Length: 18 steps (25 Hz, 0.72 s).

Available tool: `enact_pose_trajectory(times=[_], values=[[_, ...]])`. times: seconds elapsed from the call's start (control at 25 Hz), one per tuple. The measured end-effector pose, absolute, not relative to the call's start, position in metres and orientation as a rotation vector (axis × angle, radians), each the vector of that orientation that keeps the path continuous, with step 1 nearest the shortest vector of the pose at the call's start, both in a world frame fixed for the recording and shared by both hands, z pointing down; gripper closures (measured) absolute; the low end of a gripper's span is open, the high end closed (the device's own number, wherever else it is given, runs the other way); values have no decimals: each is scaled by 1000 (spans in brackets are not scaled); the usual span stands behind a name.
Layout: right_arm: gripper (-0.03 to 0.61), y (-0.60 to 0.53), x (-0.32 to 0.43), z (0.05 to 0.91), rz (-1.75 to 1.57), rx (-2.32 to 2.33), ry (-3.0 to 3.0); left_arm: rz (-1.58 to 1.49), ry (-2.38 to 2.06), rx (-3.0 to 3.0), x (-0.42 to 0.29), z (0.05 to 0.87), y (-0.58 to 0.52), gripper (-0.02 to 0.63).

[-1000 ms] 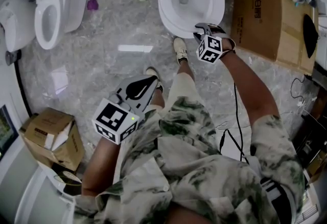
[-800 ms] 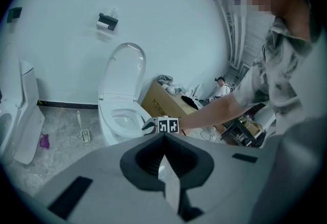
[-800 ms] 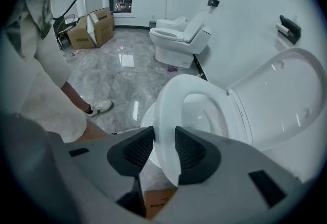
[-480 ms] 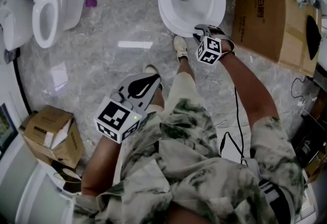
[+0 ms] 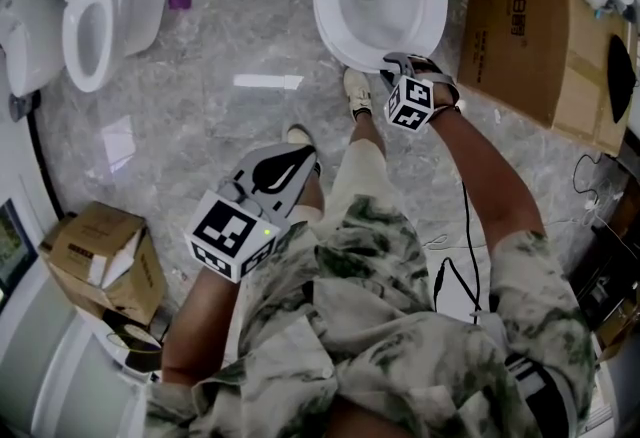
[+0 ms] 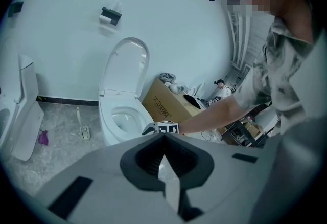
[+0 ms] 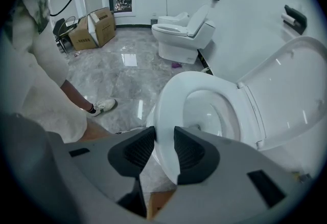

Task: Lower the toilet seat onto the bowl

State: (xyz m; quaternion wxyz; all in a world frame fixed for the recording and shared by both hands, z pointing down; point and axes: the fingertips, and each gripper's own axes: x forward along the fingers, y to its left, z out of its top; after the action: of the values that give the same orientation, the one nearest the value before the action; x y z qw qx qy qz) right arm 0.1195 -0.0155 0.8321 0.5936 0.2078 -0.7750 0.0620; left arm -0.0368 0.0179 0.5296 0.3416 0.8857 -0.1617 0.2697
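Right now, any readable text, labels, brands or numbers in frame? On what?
Cardboard box: a line of dark printed Chinese characters on its face, too blurred to read with certainty.
Two marker cubes: black-and-white square patterns only, no words.
Nothing else legible in any view.

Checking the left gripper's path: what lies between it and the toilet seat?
In the head view, the person's shoes and grey floor lie between left gripper and toilet seat.
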Motion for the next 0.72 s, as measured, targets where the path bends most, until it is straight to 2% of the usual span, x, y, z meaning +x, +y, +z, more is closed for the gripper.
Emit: enact_pose_trajectory(times=[0.72], values=[[443,-9,119,884,189,452,-1792,742,-429,2271,-29,559,5,592]])
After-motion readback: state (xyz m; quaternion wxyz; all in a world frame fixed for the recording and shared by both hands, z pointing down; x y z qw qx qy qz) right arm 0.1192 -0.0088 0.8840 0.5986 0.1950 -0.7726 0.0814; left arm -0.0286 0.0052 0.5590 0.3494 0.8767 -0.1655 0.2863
